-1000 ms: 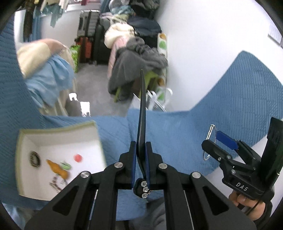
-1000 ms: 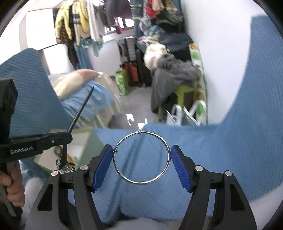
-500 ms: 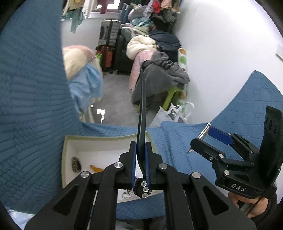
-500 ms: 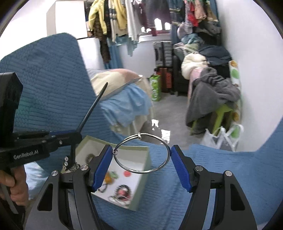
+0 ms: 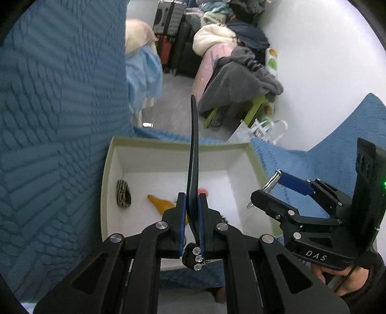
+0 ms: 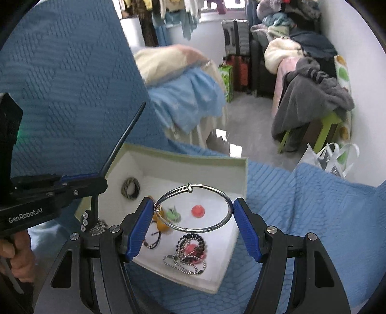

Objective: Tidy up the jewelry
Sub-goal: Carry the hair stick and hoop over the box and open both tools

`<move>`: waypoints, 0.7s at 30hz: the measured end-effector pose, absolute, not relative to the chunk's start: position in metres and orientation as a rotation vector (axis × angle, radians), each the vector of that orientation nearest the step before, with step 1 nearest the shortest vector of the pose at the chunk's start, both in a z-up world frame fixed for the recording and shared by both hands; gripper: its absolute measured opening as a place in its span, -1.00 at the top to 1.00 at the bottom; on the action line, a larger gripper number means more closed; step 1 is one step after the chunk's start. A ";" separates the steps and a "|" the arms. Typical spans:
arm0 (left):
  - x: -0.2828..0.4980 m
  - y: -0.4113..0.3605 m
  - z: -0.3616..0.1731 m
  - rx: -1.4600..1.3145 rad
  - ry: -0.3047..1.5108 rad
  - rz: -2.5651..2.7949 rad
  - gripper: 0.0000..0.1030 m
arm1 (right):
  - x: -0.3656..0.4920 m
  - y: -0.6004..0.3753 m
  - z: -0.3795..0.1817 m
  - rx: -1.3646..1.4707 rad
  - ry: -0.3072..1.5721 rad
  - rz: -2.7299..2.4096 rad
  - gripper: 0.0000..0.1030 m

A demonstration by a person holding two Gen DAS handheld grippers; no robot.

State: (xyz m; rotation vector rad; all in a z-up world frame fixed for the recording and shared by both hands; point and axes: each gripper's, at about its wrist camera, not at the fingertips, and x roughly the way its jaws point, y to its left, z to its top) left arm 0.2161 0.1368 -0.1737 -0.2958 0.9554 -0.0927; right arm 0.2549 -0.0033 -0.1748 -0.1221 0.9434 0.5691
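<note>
left gripper (image 5: 192, 212) clamps black hairpin (image 5: 193, 154) | right gripper (image 6: 193, 217) grips silver bangle (image 6: 194, 208)

Both tongs have swung over the white box (image 6: 241, 174), silver bangle (image 6: 193, 207) now above its contents.

Bedroom in a lived-in home. A blue quilted bedspread (image 6: 301, 205) covered the near surface. Beyond it stood a second bed with a light-blue blanket (image 6: 188, 101) and a cream pillow (image 6: 168, 60). Suitcases (image 6: 235, 38) stood upright against the far wall. Heaped clothes and bedding (image 6: 289, 50) were piled along the white wall, with a grey garment (image 6: 313, 99) draped over a green stool (image 6: 330, 123). Garments hung by the window (image 6: 178, 14). A white carrier bag (image 6: 330, 154) sat on the pale floor.
</note>
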 end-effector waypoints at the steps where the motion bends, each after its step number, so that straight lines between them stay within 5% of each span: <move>1: 0.217 0.138 -0.179 -0.301 0.964 -0.093 0.82 | 0.255 0.001 -0.180 -0.139 0.948 0.572 -0.30; 10: 0.223 0.147 -0.212 -0.324 1.026 -0.081 0.82 | 0.253 0.010 -0.215 -0.159 1.021 0.553 -0.30; 16: 0.219 0.142 -0.208 -0.300 1.023 -0.082 0.80 | 0.252 0.005 -0.206 -0.165 0.986 0.535 -0.57; 20: 0.212 0.141 -0.191 -0.304 0.992 -0.059 -0.06 | 0.253 -0.003 -0.191 -0.158 0.965 0.511 -0.62; 21: 0.210 0.139 -0.183 -0.292 0.973 -0.052 -0.07 | 0.252 -0.006 -0.184 -0.150 0.956 0.504 -0.63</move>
